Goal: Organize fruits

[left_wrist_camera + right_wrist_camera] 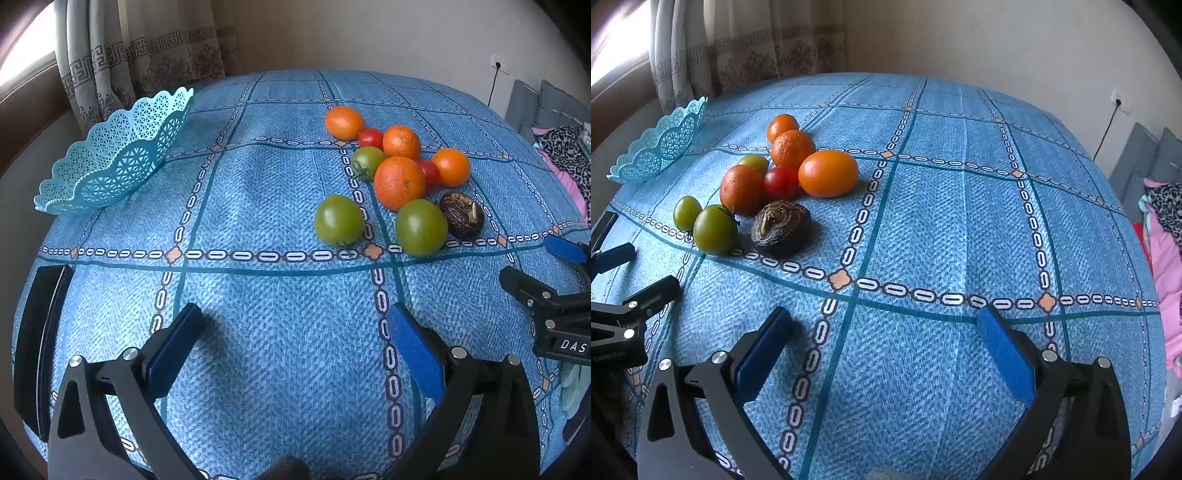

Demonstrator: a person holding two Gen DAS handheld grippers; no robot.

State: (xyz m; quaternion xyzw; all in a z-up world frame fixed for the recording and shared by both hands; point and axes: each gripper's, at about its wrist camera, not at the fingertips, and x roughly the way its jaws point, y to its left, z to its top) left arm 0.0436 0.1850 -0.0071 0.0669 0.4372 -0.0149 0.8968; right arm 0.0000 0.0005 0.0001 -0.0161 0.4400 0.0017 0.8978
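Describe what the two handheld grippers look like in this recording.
Both match: the left gripper and right gripper have black angular frames with silver round bolt heads, and jaws faced with flat blue pads. The right gripper, seen from the left wrist view, carries white lettering reading "DAS". No cables or sleeves are visible.

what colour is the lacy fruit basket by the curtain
The basket is light turquoise with an openwork lattice pattern and scalloped rim; the left wrist view shows it best.
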